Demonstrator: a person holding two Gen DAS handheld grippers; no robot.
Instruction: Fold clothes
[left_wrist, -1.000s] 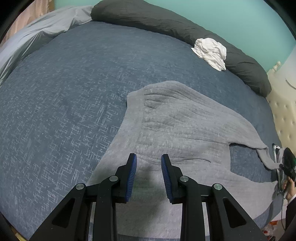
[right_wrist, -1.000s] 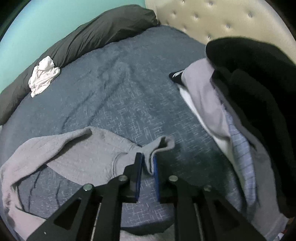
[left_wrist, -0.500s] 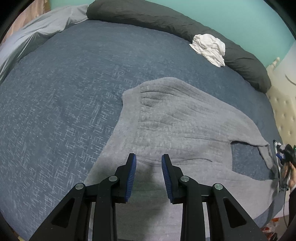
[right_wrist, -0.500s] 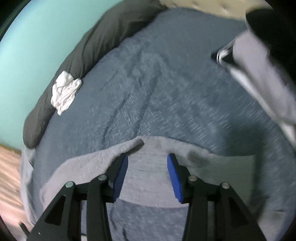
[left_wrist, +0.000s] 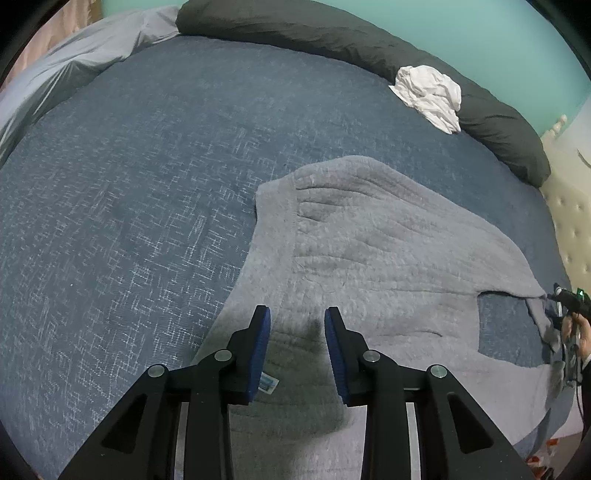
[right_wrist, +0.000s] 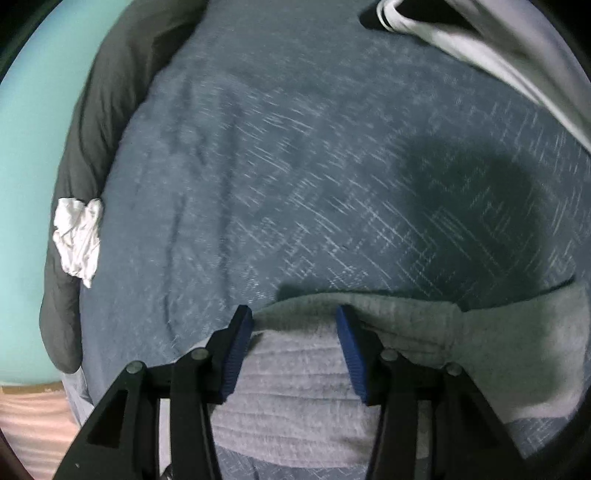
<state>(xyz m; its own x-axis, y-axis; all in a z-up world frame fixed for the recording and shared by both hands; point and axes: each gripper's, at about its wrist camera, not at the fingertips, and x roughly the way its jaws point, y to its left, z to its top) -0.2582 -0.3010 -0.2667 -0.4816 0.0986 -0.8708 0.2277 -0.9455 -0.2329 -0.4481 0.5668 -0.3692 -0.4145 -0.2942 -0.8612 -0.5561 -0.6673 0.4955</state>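
A grey knit sweater (left_wrist: 369, 258) lies spread on the blue bed cover (left_wrist: 129, 221). My left gripper (left_wrist: 297, 317) hovers open over its near part, nothing between its fingers, with a small label (left_wrist: 269, 384) by the left finger. In the right wrist view, my right gripper (right_wrist: 293, 317) stands open above the sweater (right_wrist: 295, 369), where a sleeve (right_wrist: 498, 332) lies across toward the right. In the left wrist view the right gripper (left_wrist: 565, 299) shows at the far right edge, held by a hand, beside the sleeve end.
A long dark grey pillow (left_wrist: 332, 33) runs along the far edge with a crumpled white cloth (left_wrist: 432, 96) on it. A light grey duvet (left_wrist: 74, 62) lies far left, a beige tufted headboard (left_wrist: 569, 221) at right. Piled garments (right_wrist: 480, 33) sit at top right.
My right gripper has opened and let go of the sleeve cuff it was shut on, then swung over the sweater's edge. The left gripper has barely moved and stays open.
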